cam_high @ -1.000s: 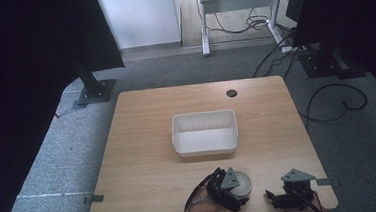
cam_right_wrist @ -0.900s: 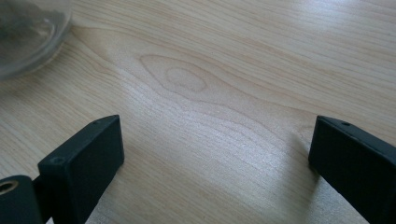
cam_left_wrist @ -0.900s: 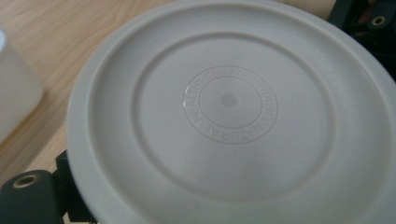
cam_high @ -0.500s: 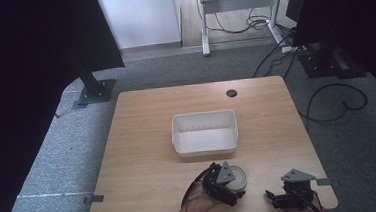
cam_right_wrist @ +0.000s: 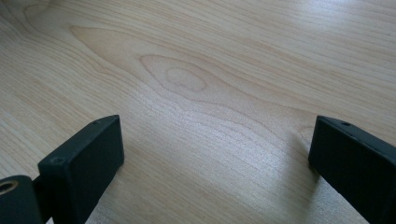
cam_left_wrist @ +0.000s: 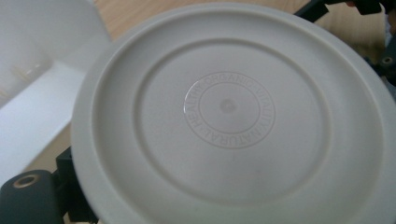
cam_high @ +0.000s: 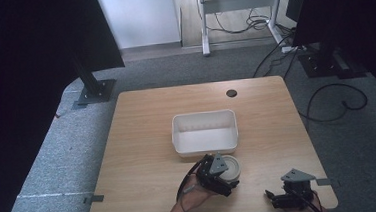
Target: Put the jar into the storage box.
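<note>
Round lid (cam_left_wrist: 229, 116) rim beyond frame edges.

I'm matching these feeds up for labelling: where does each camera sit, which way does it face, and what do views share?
High view: above the near table edge, looking forward and down; a hand, left gripper, right gripper.
Left gripper view: on the left gripper, close on the round lid; one black finger shows.
Right gripper view: facing bare table; its fingers apart.
Shared: lid, white tray.
</note>
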